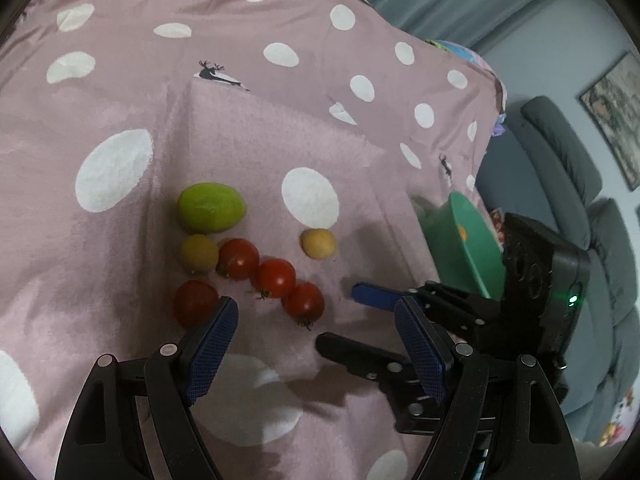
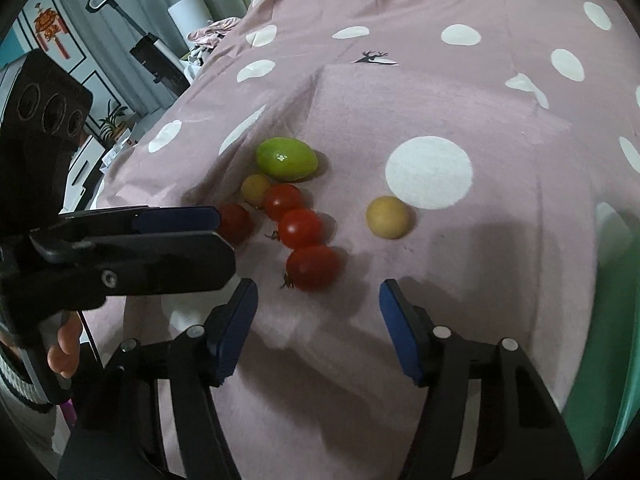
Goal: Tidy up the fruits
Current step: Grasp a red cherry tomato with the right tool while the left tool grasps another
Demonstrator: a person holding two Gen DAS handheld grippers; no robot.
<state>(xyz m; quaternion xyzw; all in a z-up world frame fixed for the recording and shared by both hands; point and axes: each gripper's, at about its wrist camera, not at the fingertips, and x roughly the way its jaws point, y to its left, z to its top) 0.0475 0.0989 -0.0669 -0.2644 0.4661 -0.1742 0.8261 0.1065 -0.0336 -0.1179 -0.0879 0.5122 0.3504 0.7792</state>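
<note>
Fruit lies on a pink dotted cloth: a green lime-like fruit, a small yellow-green fruit, several red tomatoes in a loose row, and a yellow fruit lying apart to the right. My left gripper hovers open just short of the tomatoes, its left finger beside the leftmost one. My right gripper is open too, with the nearest tomato just beyond its tips. Neither holds anything.
A green bowl stands at the cloth's right edge, beside my right gripper. A grey sofa lies beyond it. Furniture and a floor lamp stand off to the left of the cloth. A hand holds the left gripper.
</note>
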